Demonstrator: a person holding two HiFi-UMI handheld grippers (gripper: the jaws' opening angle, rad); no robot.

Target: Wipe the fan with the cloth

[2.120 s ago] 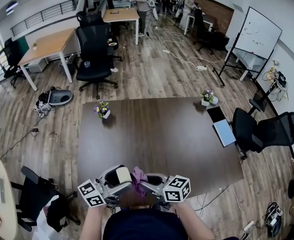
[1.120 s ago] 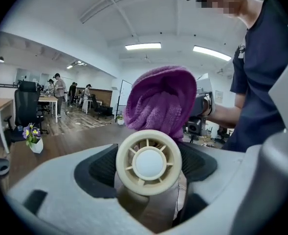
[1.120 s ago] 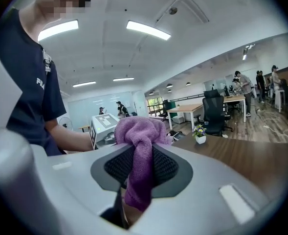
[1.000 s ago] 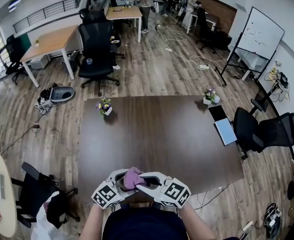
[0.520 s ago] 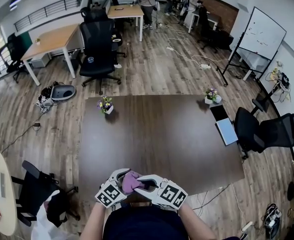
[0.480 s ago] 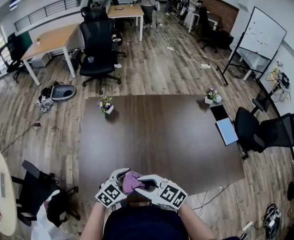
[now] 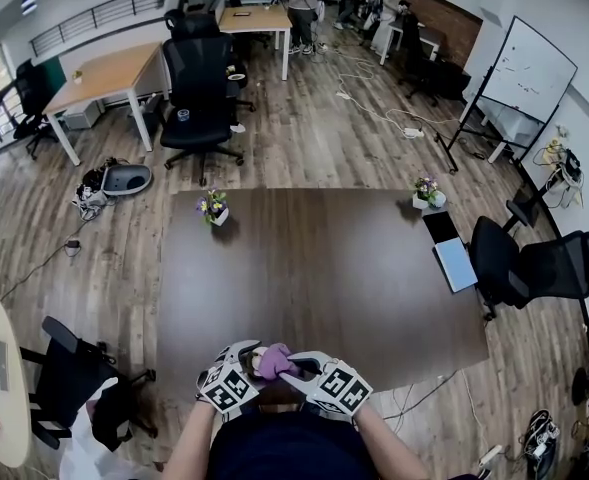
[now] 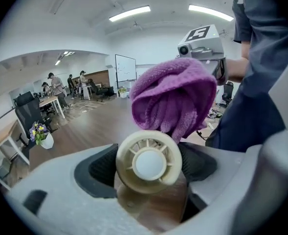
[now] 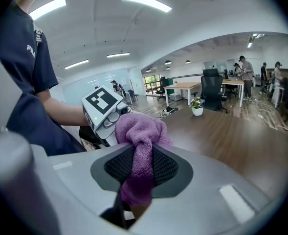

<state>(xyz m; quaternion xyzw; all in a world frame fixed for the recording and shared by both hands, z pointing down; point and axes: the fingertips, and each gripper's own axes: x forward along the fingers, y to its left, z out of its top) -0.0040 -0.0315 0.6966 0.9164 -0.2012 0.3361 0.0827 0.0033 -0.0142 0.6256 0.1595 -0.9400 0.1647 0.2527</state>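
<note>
Left gripper [image 7: 244, 360] closed on a small cream fan [image 8: 148, 163], held above the near edge of the dark table [image 7: 324, 268]; right gripper [image 7: 296, 366] clamped on the purple cloth [image 8: 175, 99], cloth bunched against the fan's upper rim

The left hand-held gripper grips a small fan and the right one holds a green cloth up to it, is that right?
Not quite: the cloth is purple, not green, as the right gripper view shows. The left hand-held gripper does grip the fan, and the right hand-held gripper holds the cloth up to it.
</note>
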